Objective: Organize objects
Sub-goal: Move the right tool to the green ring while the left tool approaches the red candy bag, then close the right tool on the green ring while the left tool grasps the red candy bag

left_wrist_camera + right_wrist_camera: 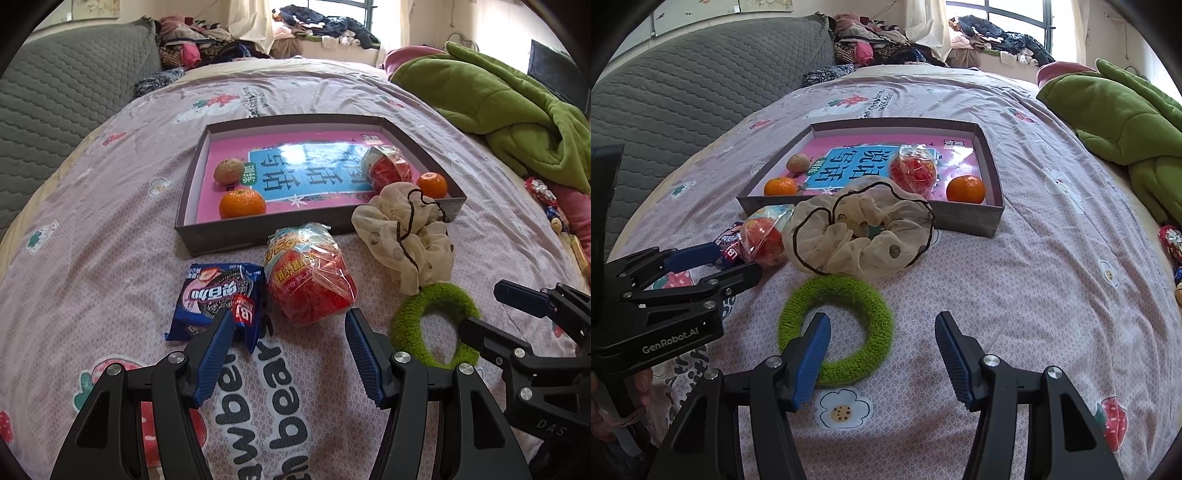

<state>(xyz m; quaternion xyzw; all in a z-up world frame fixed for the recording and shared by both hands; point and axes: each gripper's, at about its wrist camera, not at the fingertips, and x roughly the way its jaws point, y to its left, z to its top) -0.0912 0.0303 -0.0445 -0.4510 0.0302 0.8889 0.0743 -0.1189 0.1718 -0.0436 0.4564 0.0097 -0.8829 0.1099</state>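
Note:
A grey box tray (221, 242) (964, 216) lies on the bed and holds two oranges (242, 204) (966, 189), a walnut (228, 170) and a red snack bag (388, 166) (913, 170). In front of it lie a blue cookie packet (212, 291), a second red snack bag (310, 284) (764, 238), a cream scrunchie (406, 236) (860, 232) and a green fuzzy ring (410, 325) (849, 295). My left gripper (290, 325) is open, just short of the cookie packet and red bag. My right gripper (882, 326) is open over the green ring.
A green blanket (498, 96) (1126, 114) lies at the right. A grey quilted pillow (55, 103) stands at the left. Clothes pile up at the far end. Small wrapped sweets (1172, 243) lie at the right edge of the bed.

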